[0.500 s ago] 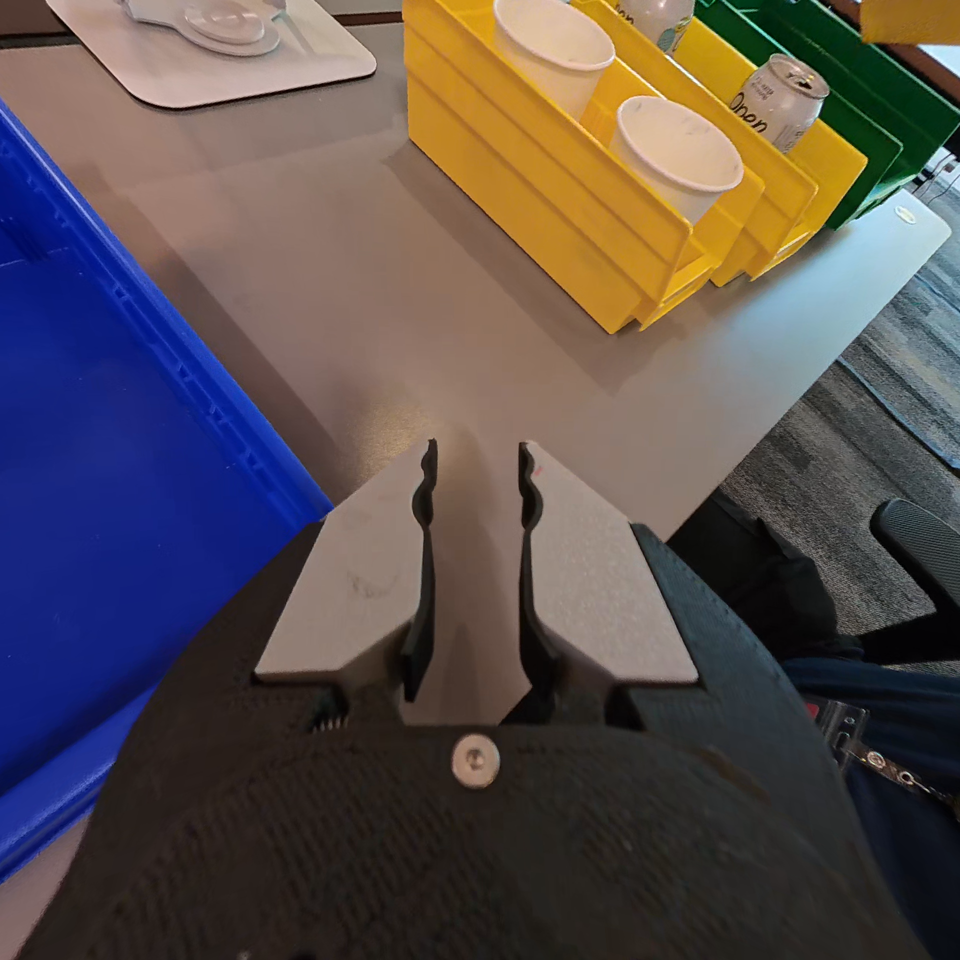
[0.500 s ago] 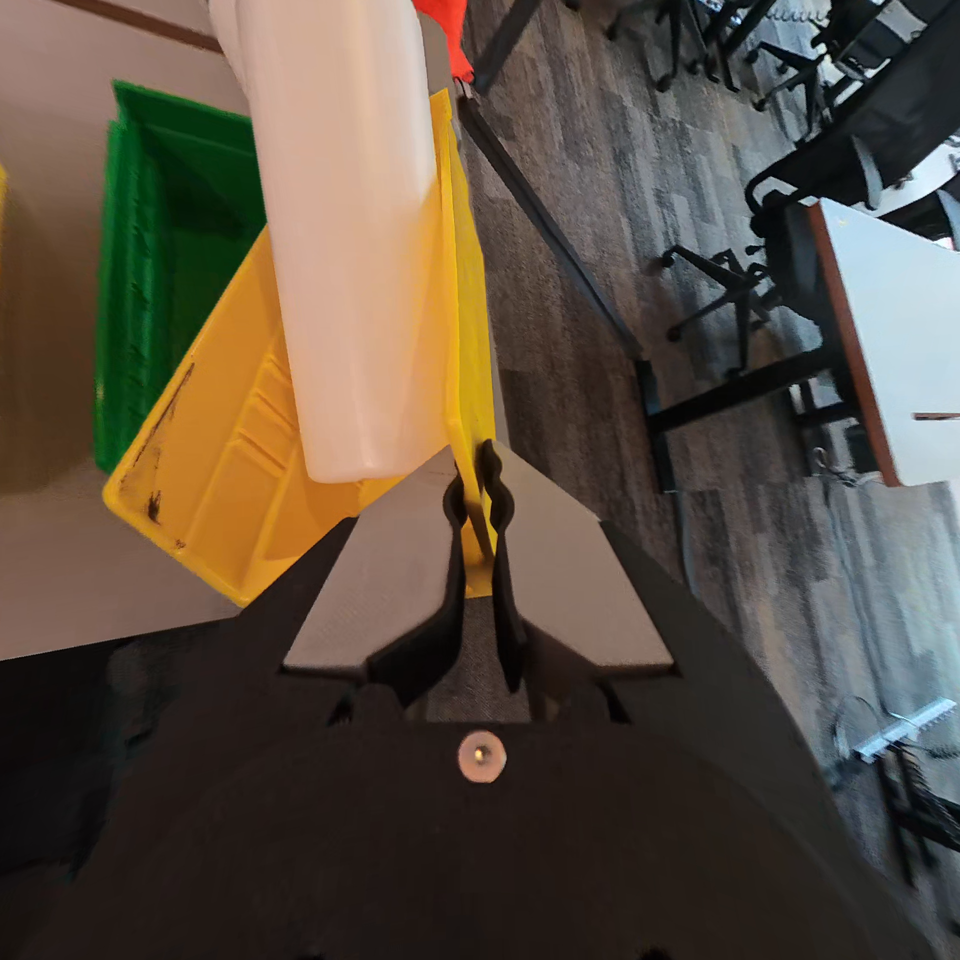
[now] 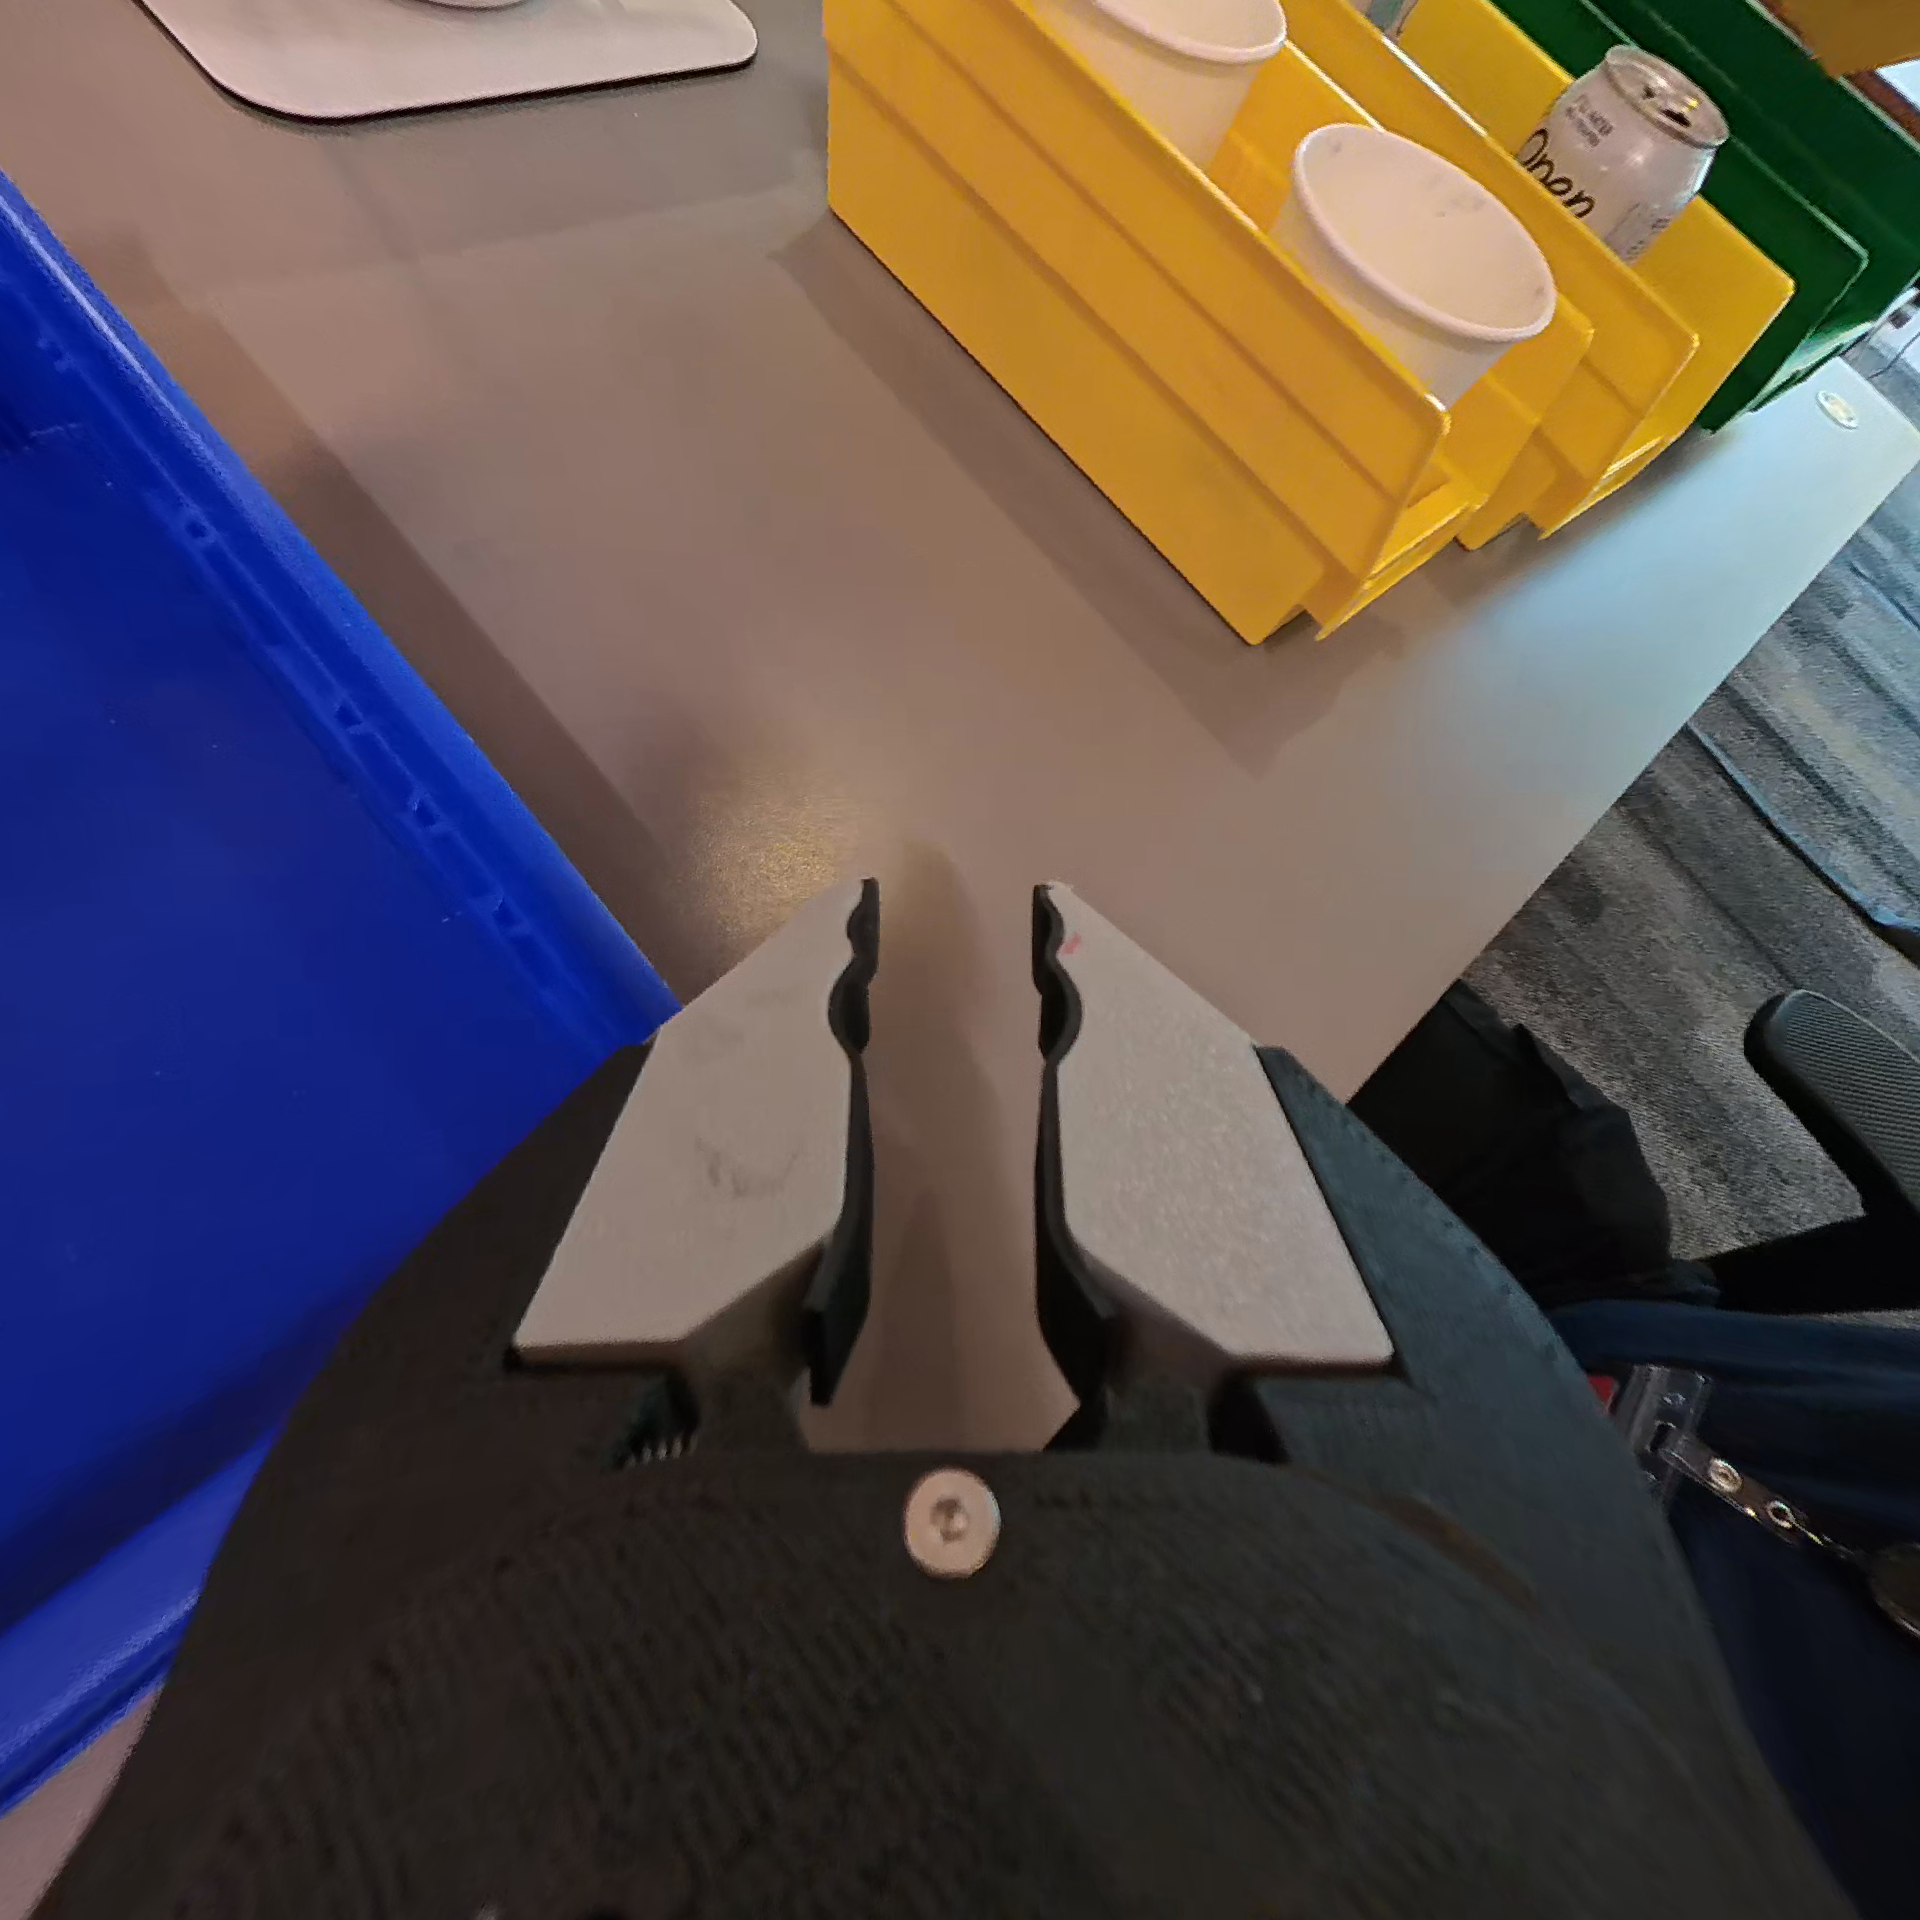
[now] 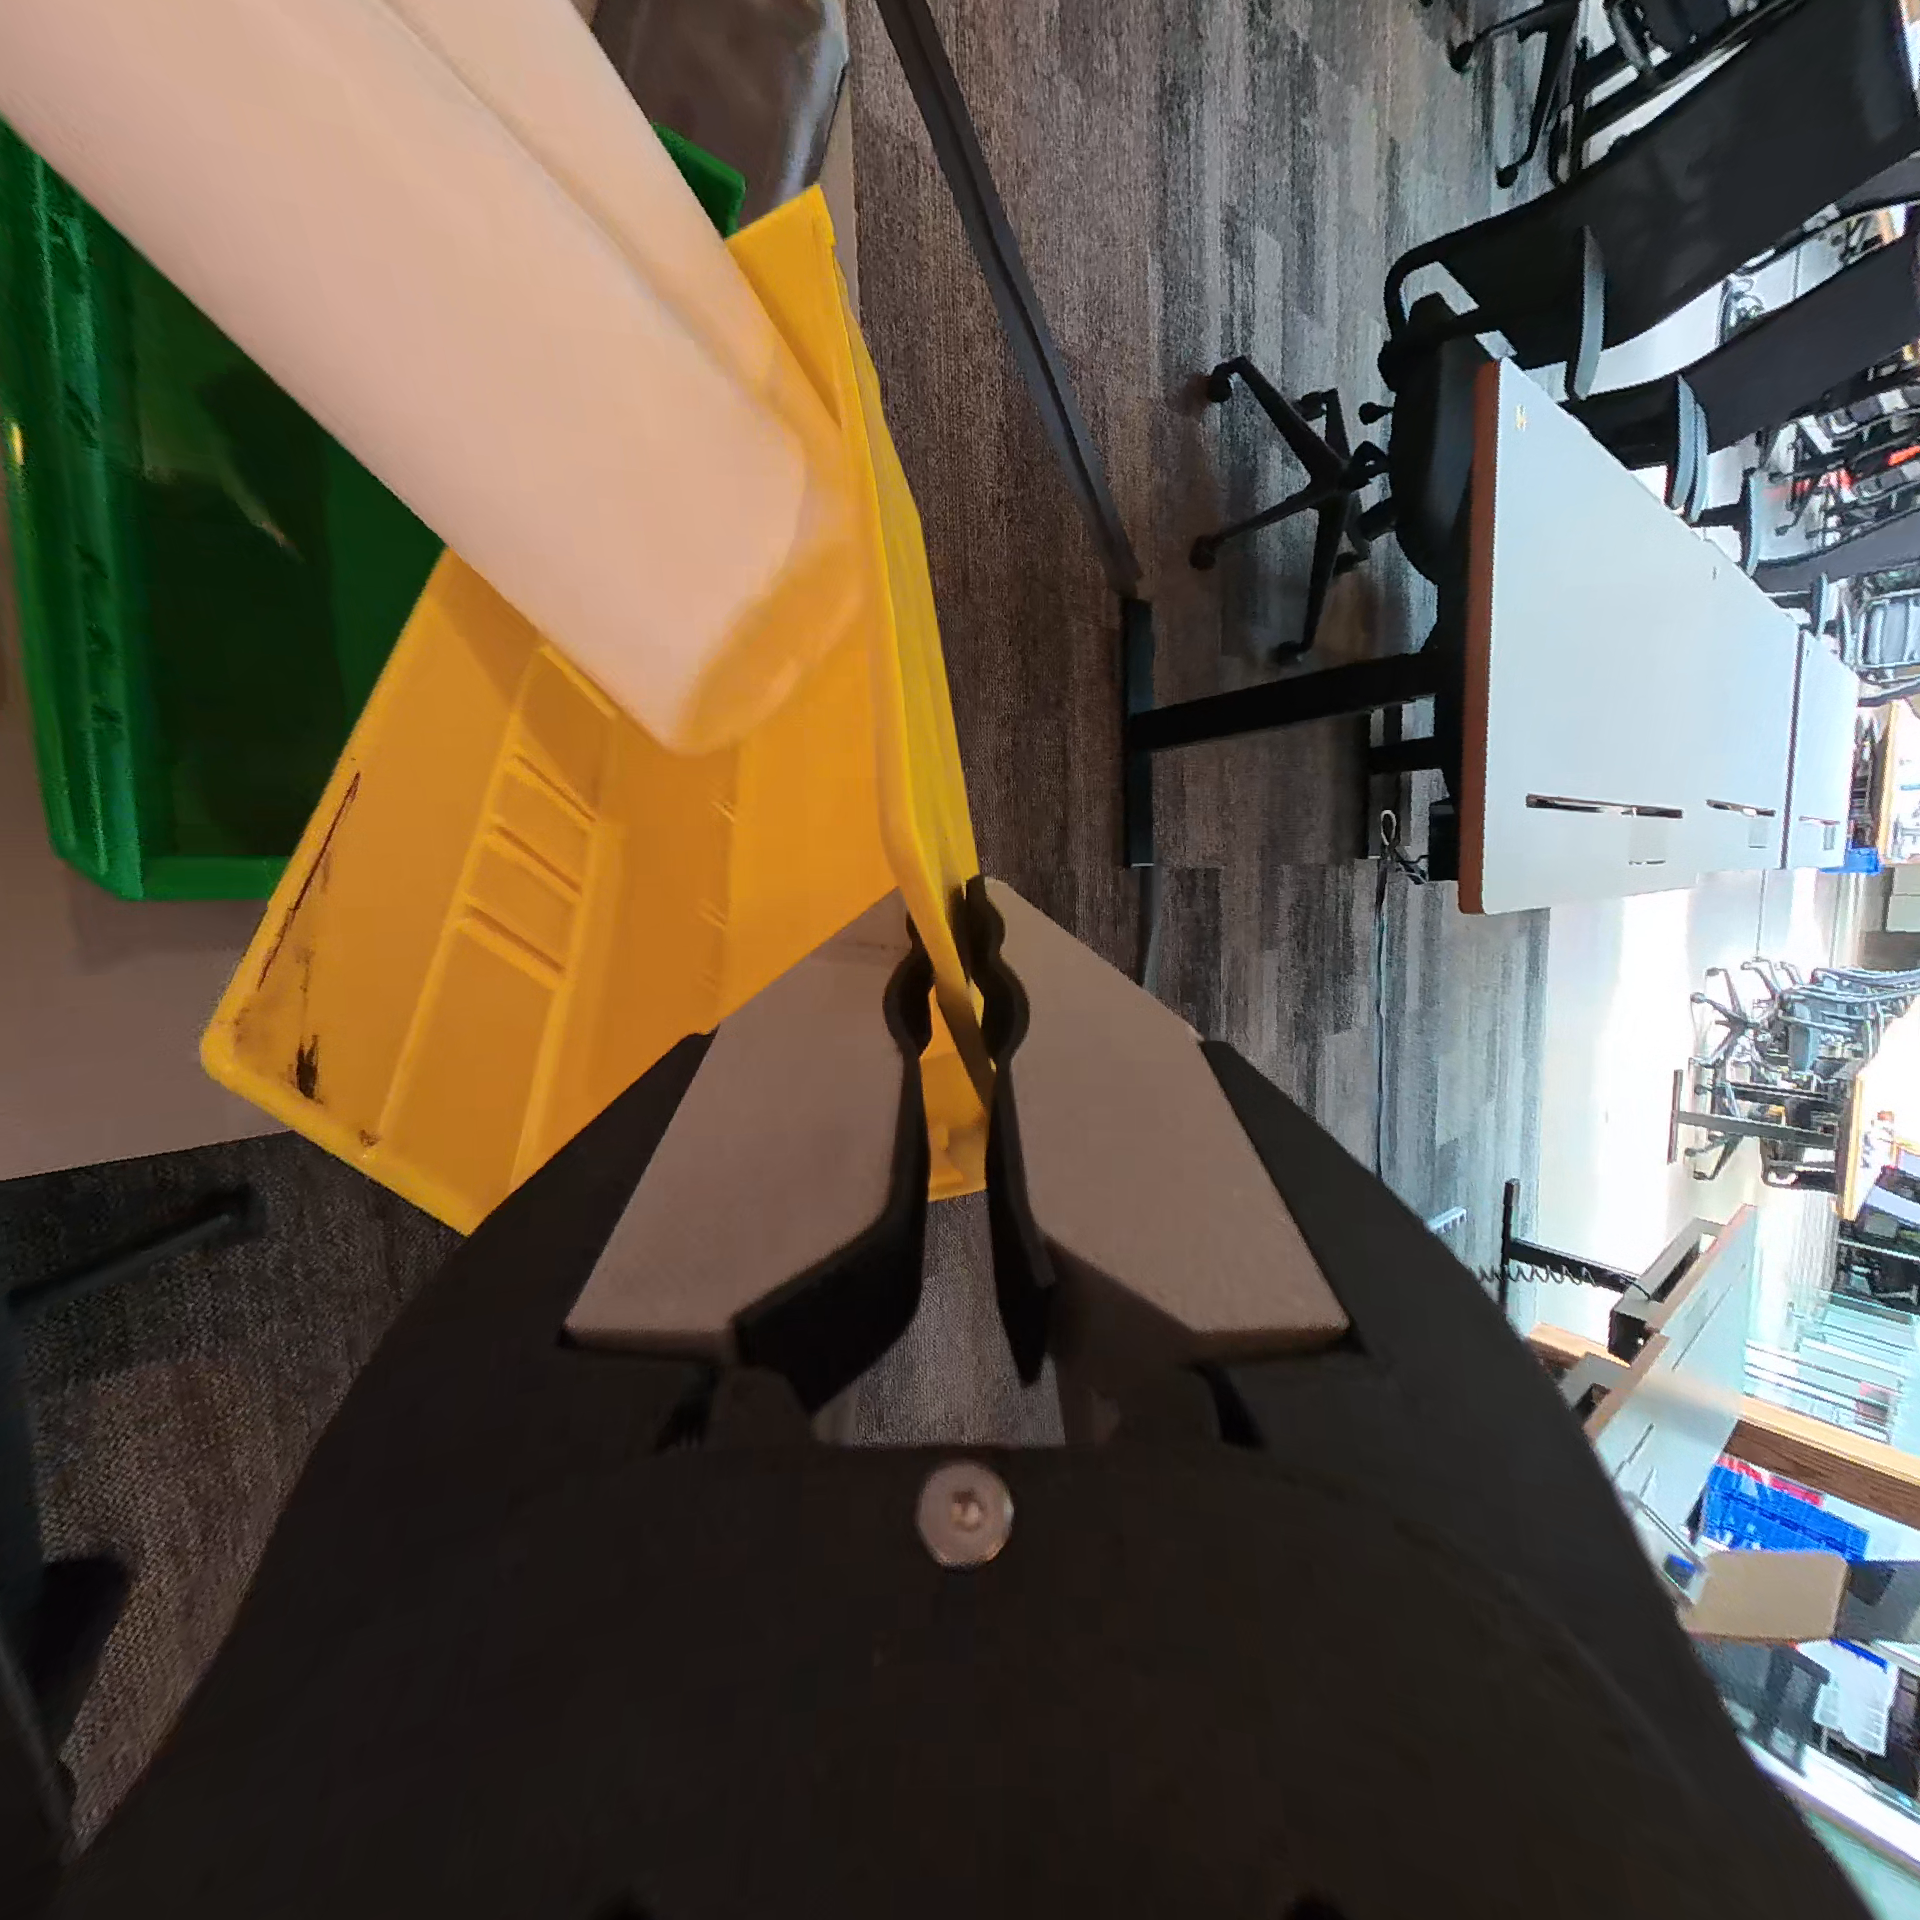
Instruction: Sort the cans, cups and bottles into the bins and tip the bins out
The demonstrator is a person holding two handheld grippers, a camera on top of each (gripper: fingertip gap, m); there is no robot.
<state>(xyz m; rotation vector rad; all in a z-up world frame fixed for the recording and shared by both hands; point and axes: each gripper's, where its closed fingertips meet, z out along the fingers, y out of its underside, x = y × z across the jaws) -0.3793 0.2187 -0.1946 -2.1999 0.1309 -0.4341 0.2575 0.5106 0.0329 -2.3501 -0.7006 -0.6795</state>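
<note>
In the left wrist view, the left gripper [image 3: 954, 894] hovers over the grey matte tabletop [image 3: 644, 499] with its grey, black-padded fingers [image 3: 727, 1143] parted by a clear gap and nothing between them. Just to its left stands the large blue plastic crate [image 3: 208, 831], its ribbed wall beside the left finger. Farther off to the right sits a row of plastic bins: the near yellow bin [image 3: 1091, 343] holds two upright white paper cups, the nearer cup [image 3: 1413, 260] and a second cup [image 3: 1164, 52] behind it. In the next yellow bin [image 3: 1662, 343] beyond stands a silver drinks can [image 3: 1621, 145], and past that a dark green bin [image 3: 1808, 260]. At the far left edge lies a pale flat mat with rounded corners [image 3: 468, 52]

In the right wrist view, the right gripper [image 4: 951, 914] has its jaws nearly closed, pinching the thin side wall of a lifted yellow plastic bin [image 4: 540, 883], which hangs tilted above the table edge and the grey carpet [image 4: 1195, 312]. Inside that bin a white translucent plastic bottle [image 4: 416, 364] lies slanted, its base towards the gripper. Beyond and left of the tilted bin, an empty green plastic bin [image 4: 156, 623] sits on the table. Far right, black office chairs [image 4: 1403, 416] and a white desk [image 4: 1610, 675] stand on the carpet
</note>
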